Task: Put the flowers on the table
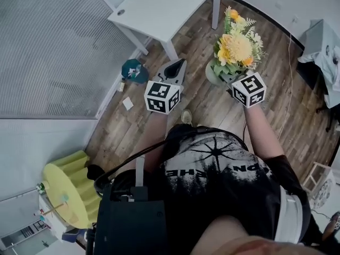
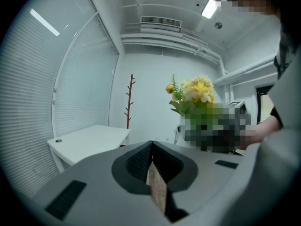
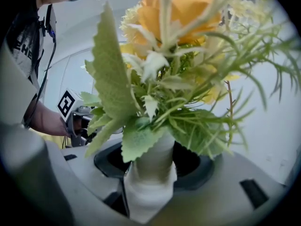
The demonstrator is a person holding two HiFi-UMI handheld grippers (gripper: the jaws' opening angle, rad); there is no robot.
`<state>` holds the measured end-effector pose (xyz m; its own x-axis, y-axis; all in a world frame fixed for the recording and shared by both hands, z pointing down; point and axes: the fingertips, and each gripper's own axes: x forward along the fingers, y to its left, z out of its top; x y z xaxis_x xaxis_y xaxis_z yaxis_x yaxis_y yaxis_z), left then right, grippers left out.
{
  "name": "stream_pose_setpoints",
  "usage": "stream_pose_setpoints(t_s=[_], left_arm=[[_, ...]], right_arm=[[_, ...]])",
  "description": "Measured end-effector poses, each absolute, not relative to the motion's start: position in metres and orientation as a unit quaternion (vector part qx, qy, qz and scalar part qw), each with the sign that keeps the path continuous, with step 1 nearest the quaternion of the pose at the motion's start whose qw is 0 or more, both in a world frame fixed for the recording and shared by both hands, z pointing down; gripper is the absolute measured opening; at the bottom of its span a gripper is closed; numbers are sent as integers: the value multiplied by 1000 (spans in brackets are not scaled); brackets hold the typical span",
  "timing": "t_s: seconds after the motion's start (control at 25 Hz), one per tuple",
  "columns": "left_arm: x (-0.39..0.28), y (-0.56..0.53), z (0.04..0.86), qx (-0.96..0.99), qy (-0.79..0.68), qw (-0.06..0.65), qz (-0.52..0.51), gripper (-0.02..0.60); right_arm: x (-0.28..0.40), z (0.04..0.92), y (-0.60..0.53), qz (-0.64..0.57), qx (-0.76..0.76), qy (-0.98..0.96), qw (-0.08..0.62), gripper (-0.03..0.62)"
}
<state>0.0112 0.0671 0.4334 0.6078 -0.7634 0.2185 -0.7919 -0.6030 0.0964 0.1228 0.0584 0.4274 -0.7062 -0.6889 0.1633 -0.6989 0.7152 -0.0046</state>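
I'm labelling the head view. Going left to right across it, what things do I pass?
In order: yellow seat → teal object → left gripper → flowers.

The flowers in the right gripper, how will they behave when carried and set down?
Probably top-heavy: the flowers spread far wider than the pale stem that the right gripper clamps, so they may sway. The thin leaves likely bend on contact. Probably light, as one gripper alone carries them.
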Motion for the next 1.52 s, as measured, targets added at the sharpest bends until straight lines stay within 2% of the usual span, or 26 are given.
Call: stream_pose_setpoints(t_s=[0.56,1.52], left_arm=[[-52,-26,440,906,-406,87,84,12],[-80,-108,463,902,-410,110,83,12]], right_arm=[[64,428,-32,28,411,-908,78,253],[36,445,-120,34,400,-910,103,253]])
